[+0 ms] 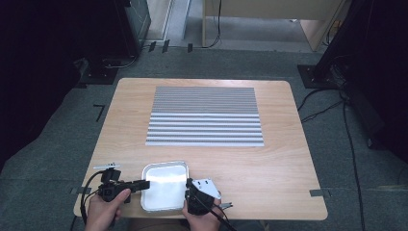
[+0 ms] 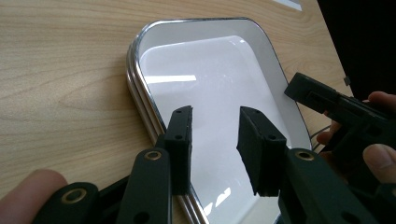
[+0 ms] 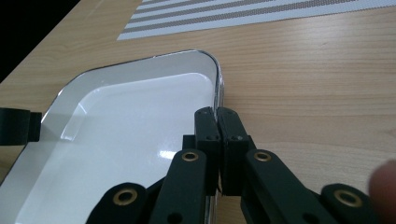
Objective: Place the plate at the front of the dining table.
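A shallow white tray with a shiny metal rim point(image 1: 163, 164) lies near the table's front edge. In my left gripper view its rim point(image 2: 135, 84) runs under the left jaw. My left gripper point(image 2: 215, 126) is open, one jaw over the rim and the other over the tray's floor, at the tray's left side point(image 1: 146, 184). My right gripper point(image 3: 217, 114) is shut, and the tray's right rim point(image 3: 217, 79) runs straight into the seam between its pads; in the high view it sits at the tray's right edge point(image 1: 188, 183). Both grippers are held in a person's hands.
A grey-and-white striped placemat point(image 1: 204, 115) lies flat across the middle of the wooden table point(image 1: 269, 168), beyond the tray. The table's front edge is just behind the hands. Cables trail over the dark floor to the right.
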